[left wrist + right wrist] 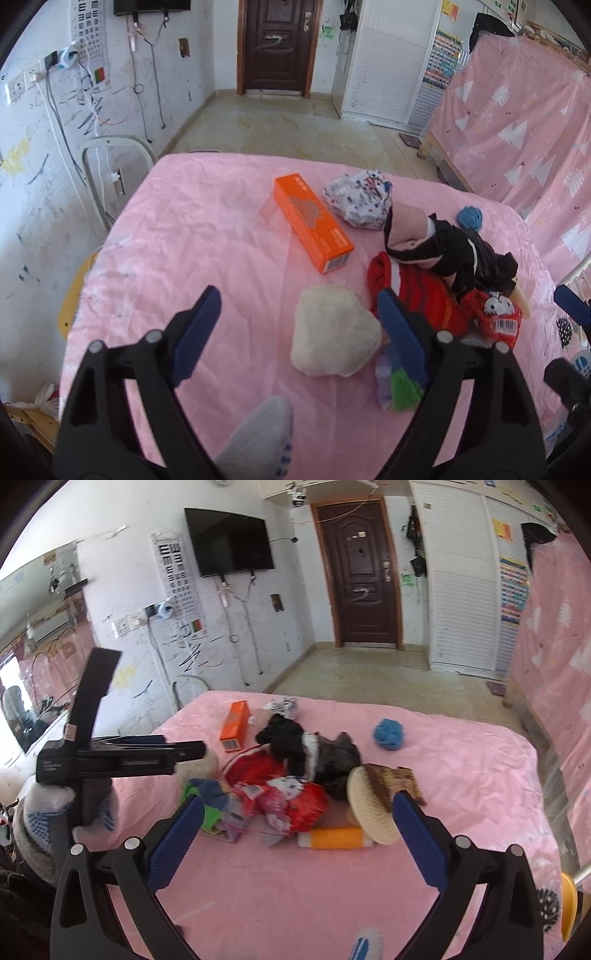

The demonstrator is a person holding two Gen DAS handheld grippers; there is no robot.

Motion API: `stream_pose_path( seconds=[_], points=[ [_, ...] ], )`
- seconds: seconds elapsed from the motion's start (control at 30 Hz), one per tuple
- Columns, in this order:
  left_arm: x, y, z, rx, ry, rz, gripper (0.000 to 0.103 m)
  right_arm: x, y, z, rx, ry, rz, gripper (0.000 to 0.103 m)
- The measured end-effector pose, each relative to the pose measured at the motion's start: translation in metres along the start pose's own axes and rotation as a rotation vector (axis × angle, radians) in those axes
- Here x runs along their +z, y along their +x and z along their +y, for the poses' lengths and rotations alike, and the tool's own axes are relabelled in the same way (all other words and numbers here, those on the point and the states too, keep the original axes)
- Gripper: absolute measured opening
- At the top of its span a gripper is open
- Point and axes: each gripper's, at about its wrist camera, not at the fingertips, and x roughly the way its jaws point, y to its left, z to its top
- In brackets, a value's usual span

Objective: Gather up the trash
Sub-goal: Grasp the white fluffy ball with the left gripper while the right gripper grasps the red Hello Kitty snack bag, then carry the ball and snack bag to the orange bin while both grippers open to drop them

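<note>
Two grippers hang over a tabletop [177, 229] draped in pink cloth, and both sets of jaws stand open with nothing between the blue pads. The left gripper [301, 334] points down at a pale, cream-coloured pad [334, 330] lying flat on the cloth just in front of it; its right finger passes over the edge of a red striped wrapper [424, 295] and a green and purple scrap [397, 384]. The right gripper [297, 840] hovers above the near side of the trash heap, where a red snack bag [295, 803] lies crumpled beside a yellow tube [338, 838] and a round cream woven disc [369, 808] tilted against a brown packet [402, 781]. Behind these sits a black bag [314, 749], touching the red pile. An orange box [314, 225] lies flat, apart from the heap toward the far side, with a white spotted wrapper [360, 199] just beyond it. One blue ball [388, 734] rests on its own, well clear of the rest. A gloved hand [48, 812] grips the left tool's handle.
</note>
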Motion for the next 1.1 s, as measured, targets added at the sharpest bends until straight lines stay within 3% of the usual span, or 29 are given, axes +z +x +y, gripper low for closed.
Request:
stream_pose_path(
  seconds=[0.07, 0.2, 0.33, 0.47, 0.57, 0.87, 1.1],
  points=[
    [0.001, 0.005, -0.002, -0.014, 0.005, 0.018, 0.077, 0.003, 0.009, 0.004, 0.011, -0.013, 0.023, 0.084],
    [-0.002, 0.013, -0.004, -0.060, 0.020, 0.040, 0.066, 0.007, 0.026, 0.008, 0.019, -0.020, 0.062, 0.059],
    [-0.006, 0.015, -0.008, -0.125, 0.043, 0.053, 0.045, 0.005, 0.043, 0.009, -0.007, -0.017, 0.104, 0.056],
    [-0.011, 0.012, -0.011, -0.135, 0.062, 0.037, 0.044, 0.002, 0.048, 0.002, -0.014, 0.012, 0.119, 0.037],
    [-0.012, 0.007, -0.008, -0.132, 0.056, 0.028, 0.044, 0.001, 0.044, 0.000, -0.018, 0.018, 0.105, 0.031],
    [-0.007, -0.025, -0.008, -0.066, 0.054, -0.057, 0.044, 0.006, 0.020, 0.002, -0.003, 0.018, 0.035, 0.028],
    [-0.001, -0.057, -0.033, -0.074, 0.094, -0.124, 0.044, 0.006, -0.018, -0.005, -0.006, 0.032, -0.052, 0.028]
  ],
)
